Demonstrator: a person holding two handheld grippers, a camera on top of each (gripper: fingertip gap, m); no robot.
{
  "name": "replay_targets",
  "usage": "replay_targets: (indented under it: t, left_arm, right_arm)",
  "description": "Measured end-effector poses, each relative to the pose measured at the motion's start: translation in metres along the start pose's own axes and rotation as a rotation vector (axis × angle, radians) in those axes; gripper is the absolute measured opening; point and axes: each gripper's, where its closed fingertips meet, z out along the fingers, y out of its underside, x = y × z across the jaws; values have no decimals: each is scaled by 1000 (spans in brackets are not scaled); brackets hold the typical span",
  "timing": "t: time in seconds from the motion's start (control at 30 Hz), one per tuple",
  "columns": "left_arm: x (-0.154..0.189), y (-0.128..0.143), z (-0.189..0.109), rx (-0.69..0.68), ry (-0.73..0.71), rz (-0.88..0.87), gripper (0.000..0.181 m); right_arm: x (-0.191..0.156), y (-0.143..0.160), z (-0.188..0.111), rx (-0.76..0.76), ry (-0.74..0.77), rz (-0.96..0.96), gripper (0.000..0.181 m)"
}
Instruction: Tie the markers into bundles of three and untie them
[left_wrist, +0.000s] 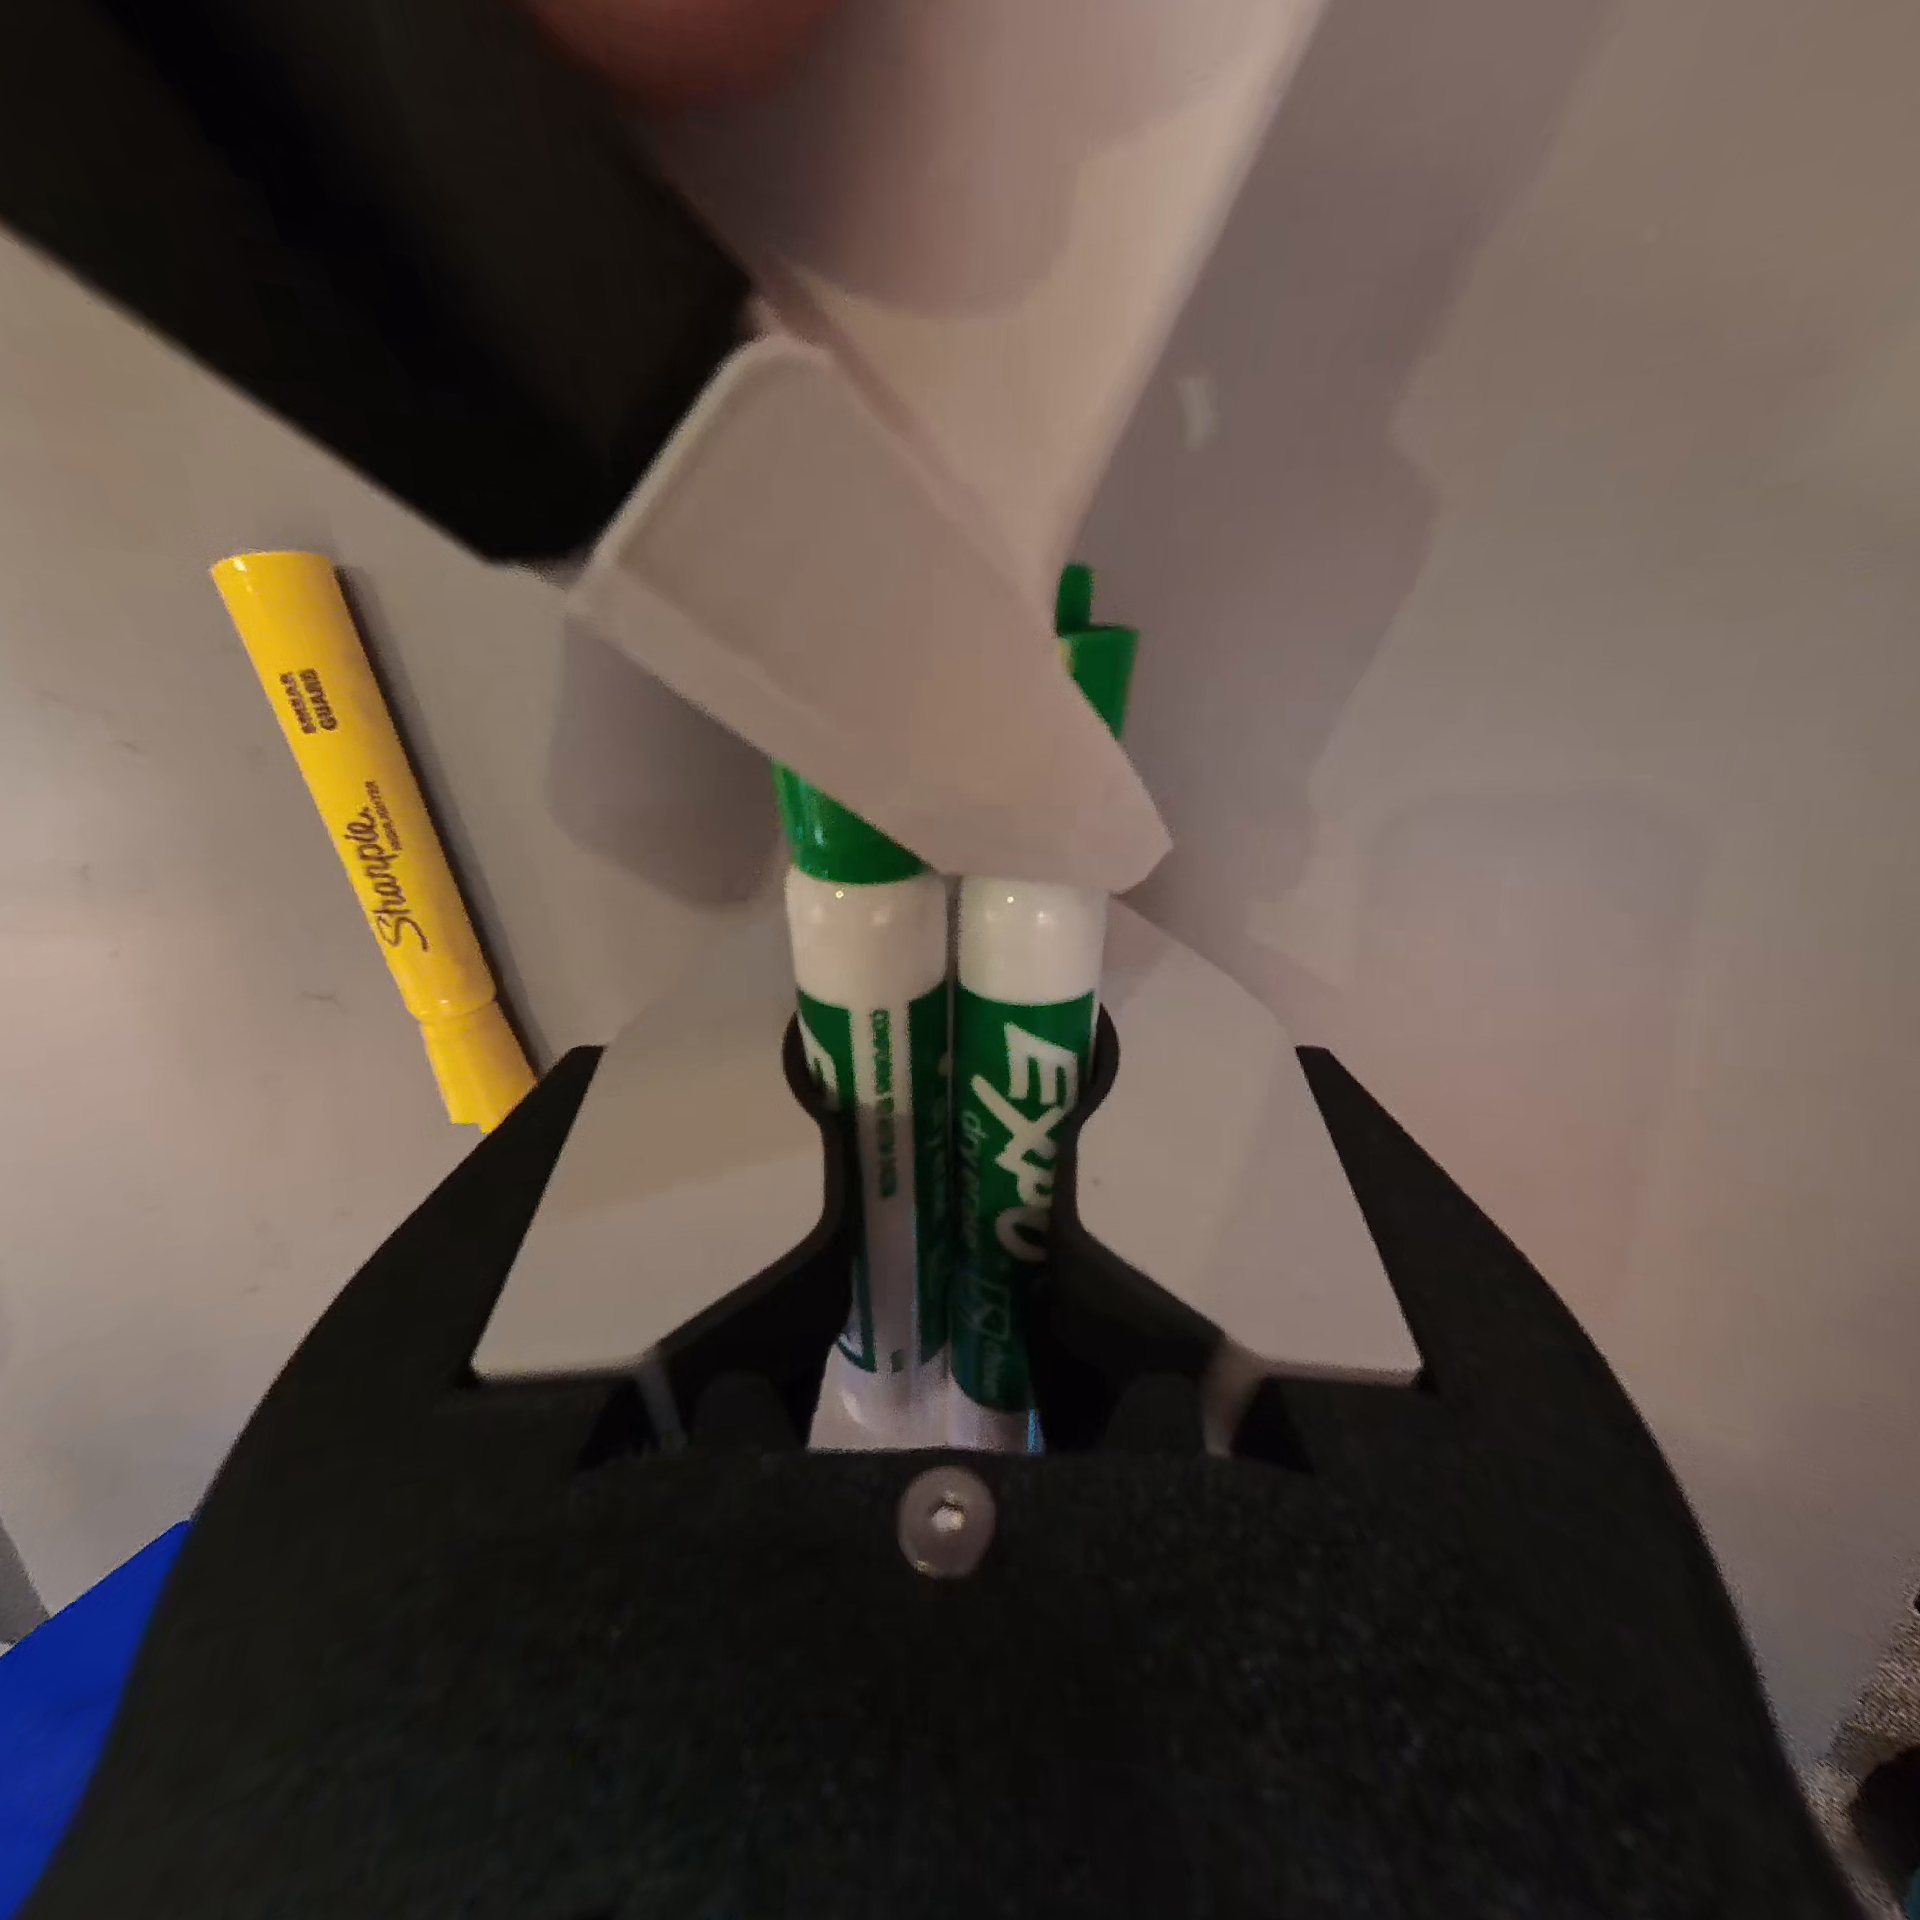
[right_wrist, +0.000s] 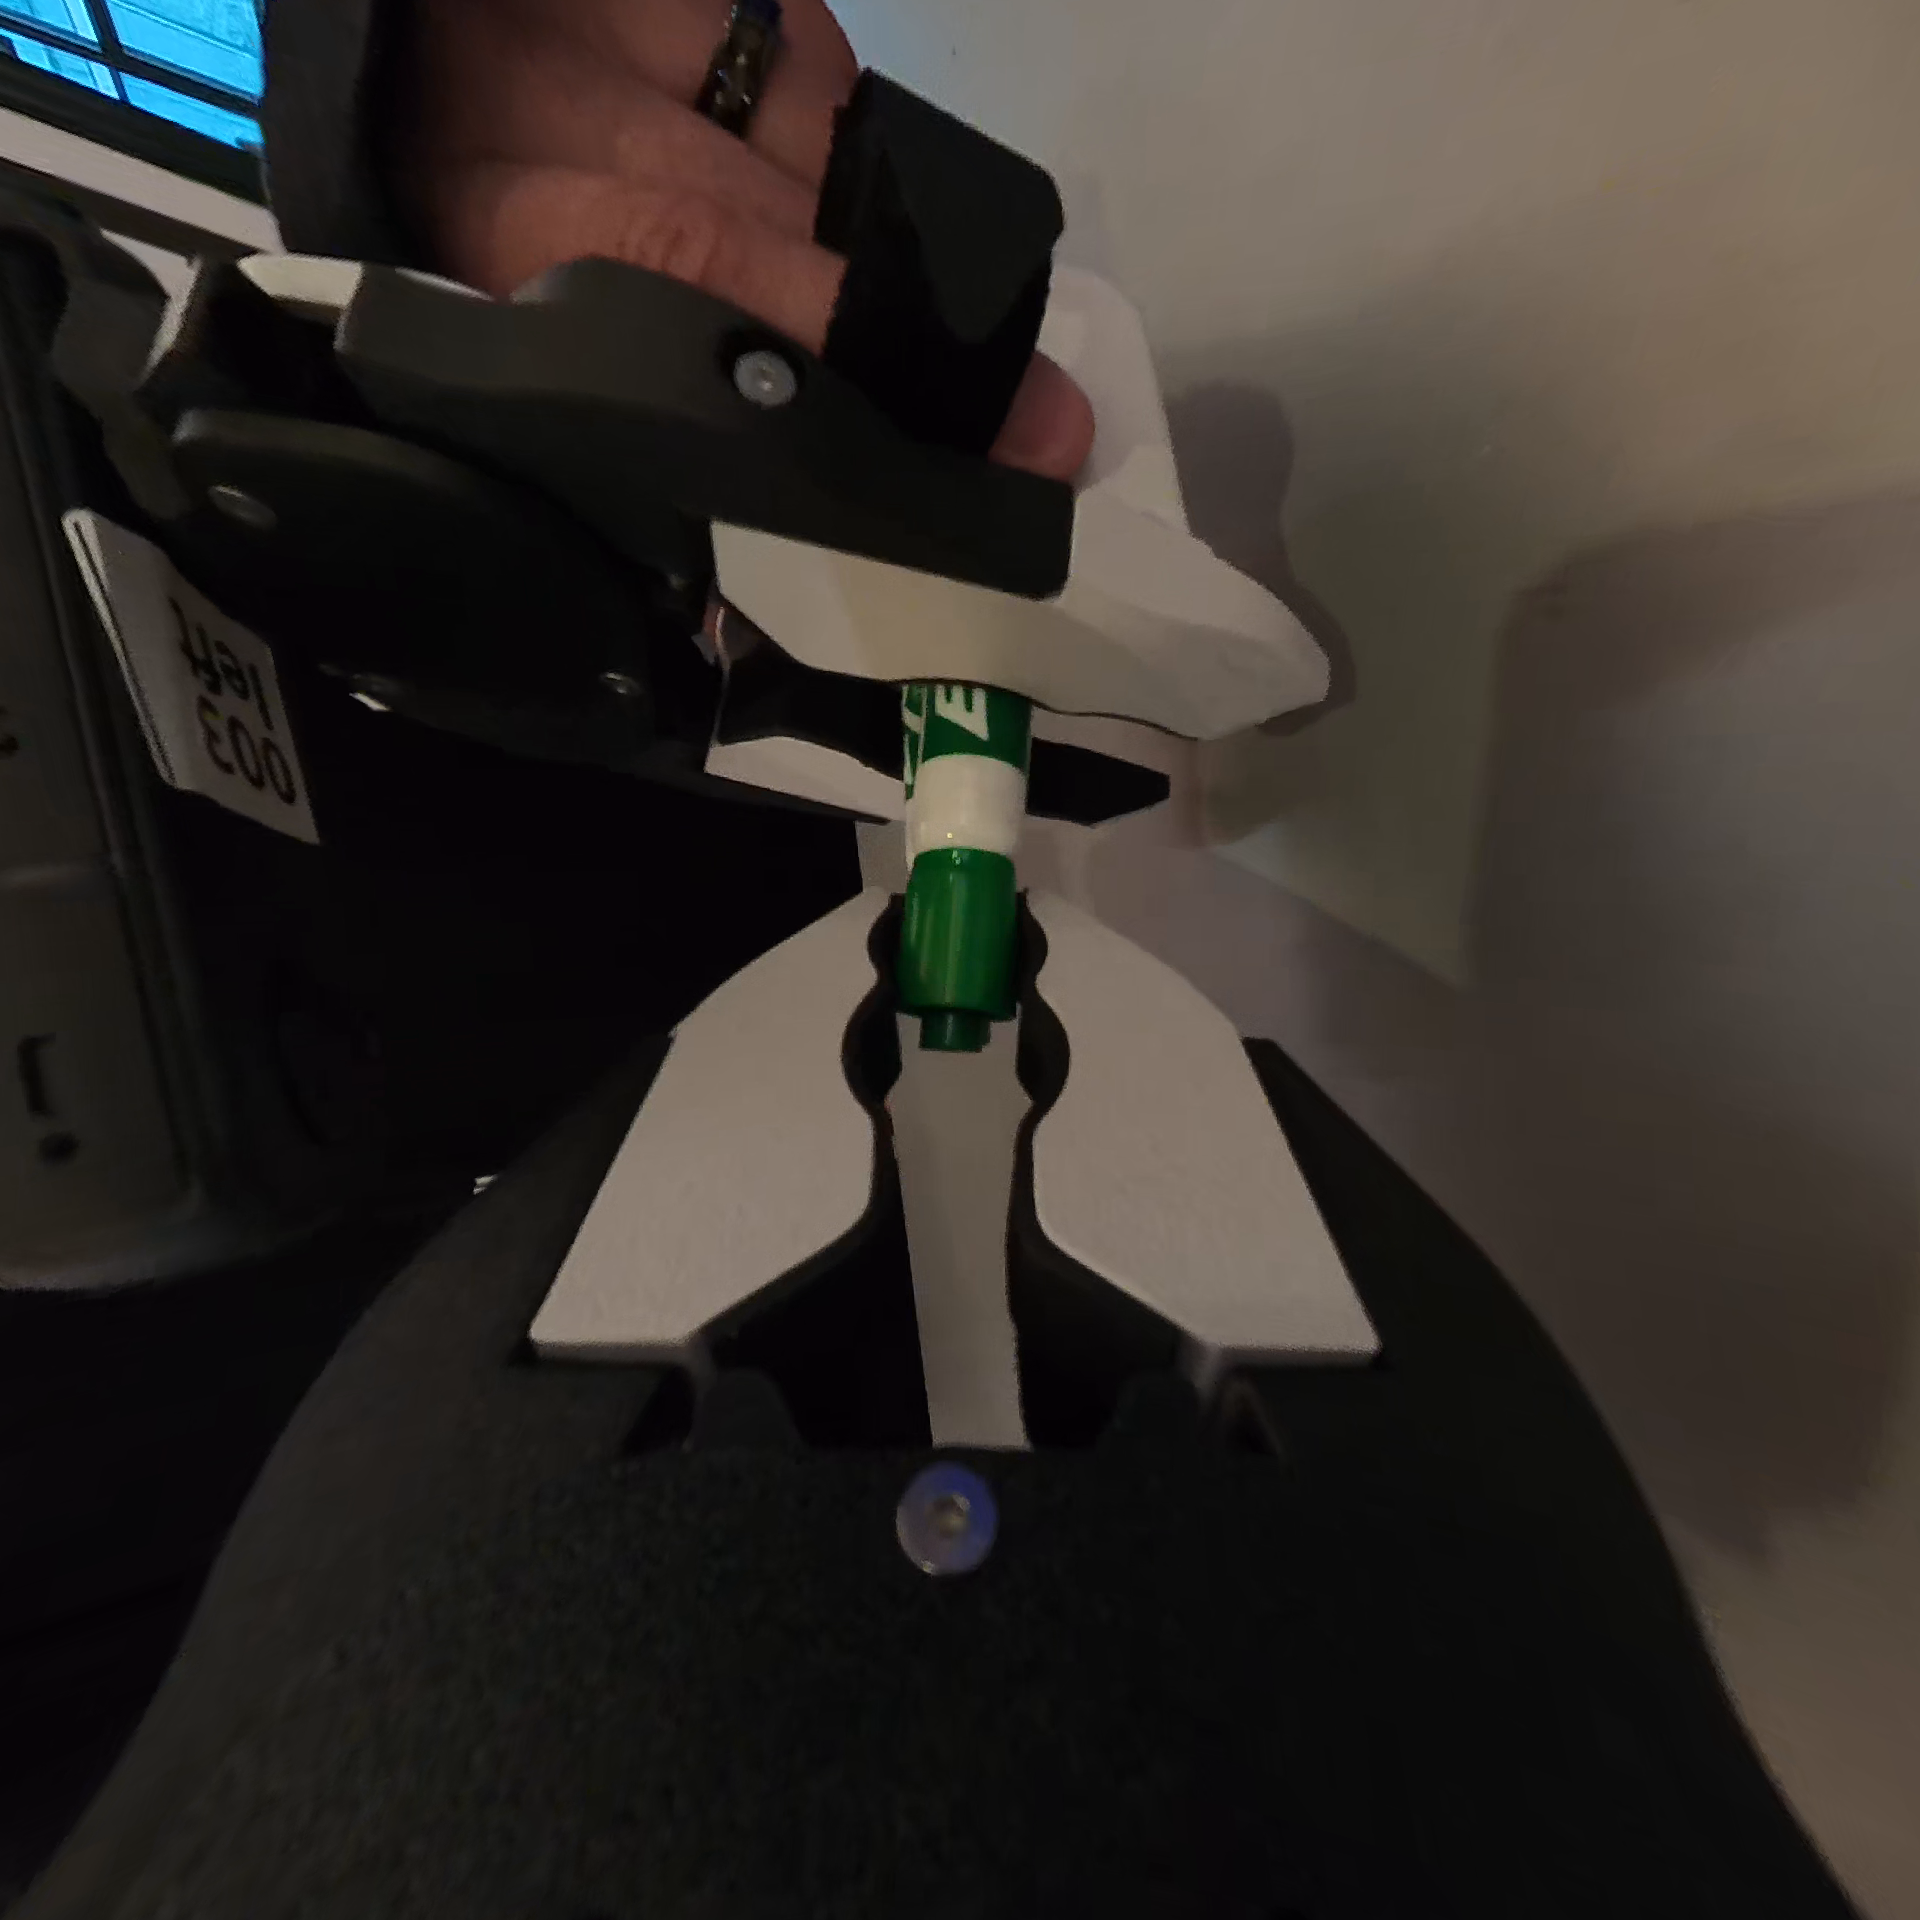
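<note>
While my left gripper (left_wrist: 948, 1081) clamps two green markers (left_wrist: 1023, 1039) w/ long axes pointing straight fwd, my right gripper (right_wrist: 951, 966) pinches one's cap end-on; yellow marker (left_wrist: 358, 821) lies left on table.

I see a pale grey tabletop (left_wrist: 156, 935), plain off-white wall (right_wrist: 1558, 260) behind with soft shadows, dim warm light, window (right_wrist: 156, 52) glowing blue at top left of right wrist view, dark frame bars
</note>
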Motion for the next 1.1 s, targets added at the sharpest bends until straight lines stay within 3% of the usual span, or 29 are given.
replay_targets:
  t: [0.3,0.97,1.1]
  left_arm:
    - [-8,-4,-4,28,-24,-31,42]
    - [-8,-2,-4,-6,-11,-43,41]
    - [-10,11,-5,-30,-5,-65,43]
  right_arm:
    - [-2,-5,-6,81,-62,-2,17]
    - [-4,-13,-2,125,-53,-2,17]
    - [-4,-9,-9,126,-50,-4,17]
